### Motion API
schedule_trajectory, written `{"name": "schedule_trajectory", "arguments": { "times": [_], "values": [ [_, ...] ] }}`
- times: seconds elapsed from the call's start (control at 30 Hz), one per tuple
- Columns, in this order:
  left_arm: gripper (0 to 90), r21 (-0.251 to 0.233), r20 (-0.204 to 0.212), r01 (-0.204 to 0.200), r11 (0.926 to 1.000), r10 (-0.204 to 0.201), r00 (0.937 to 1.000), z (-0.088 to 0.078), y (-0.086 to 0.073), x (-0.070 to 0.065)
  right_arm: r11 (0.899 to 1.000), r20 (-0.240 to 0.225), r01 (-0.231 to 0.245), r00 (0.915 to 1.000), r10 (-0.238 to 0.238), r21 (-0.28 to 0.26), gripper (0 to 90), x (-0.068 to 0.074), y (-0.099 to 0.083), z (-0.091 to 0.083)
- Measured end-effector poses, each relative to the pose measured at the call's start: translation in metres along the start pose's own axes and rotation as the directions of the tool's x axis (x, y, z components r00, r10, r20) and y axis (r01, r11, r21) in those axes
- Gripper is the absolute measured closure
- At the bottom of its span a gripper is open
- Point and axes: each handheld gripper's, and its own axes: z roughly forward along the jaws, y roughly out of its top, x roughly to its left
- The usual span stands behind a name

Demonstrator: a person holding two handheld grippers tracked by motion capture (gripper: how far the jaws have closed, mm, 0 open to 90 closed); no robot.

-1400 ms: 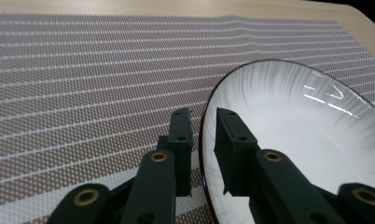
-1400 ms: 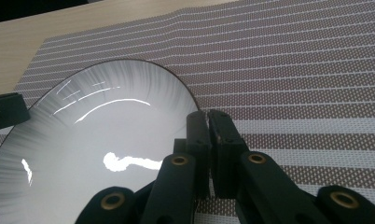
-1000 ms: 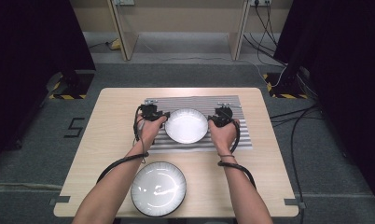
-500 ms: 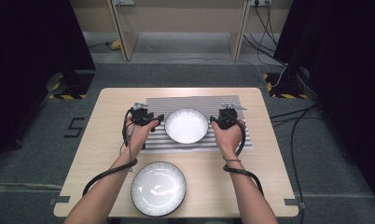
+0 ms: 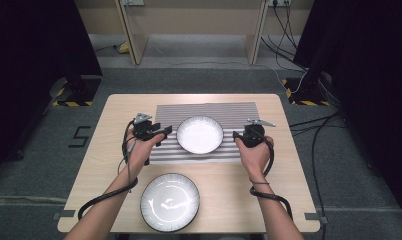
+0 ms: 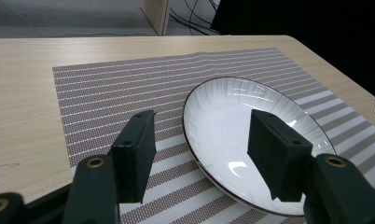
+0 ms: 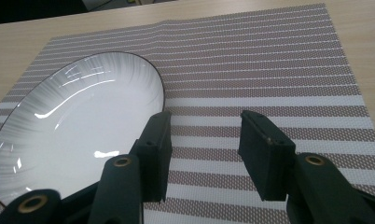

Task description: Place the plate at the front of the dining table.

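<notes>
White plate [image 7: 78, 130] beside open hand-held gripper [image 7: 204, 149]

In the left gripper view, one black pad of the left tongs [image 6: 202, 156] covers part of the white plate [image 6: 223, 121], whose near rim runs off the bottom edge. In the high view, the lower plate [image 5: 170, 202] meets the bottom edge.

Pale wooden surface [image 5: 89, 165], striped placemat [image 5: 239, 112] lying flat across its far middle, dark-rimmed plate [image 5: 170, 202] resting near its front edge
</notes>
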Motion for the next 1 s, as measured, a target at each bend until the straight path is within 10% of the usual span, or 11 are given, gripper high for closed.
{"name": "schedule_trajectory", "arguments": {
  "times": [1.0],
  "values": [
    [38.5, -0.022, 0.003, -0.03, 0.9993, 0.03, 0.9995, -0.072, -0.042, 0.014, 1.0, -0.012, 0.012, 0.9999, -0.012, -0.029, 51.4, -0.023, -0.043, -0.074]
  ]
}}
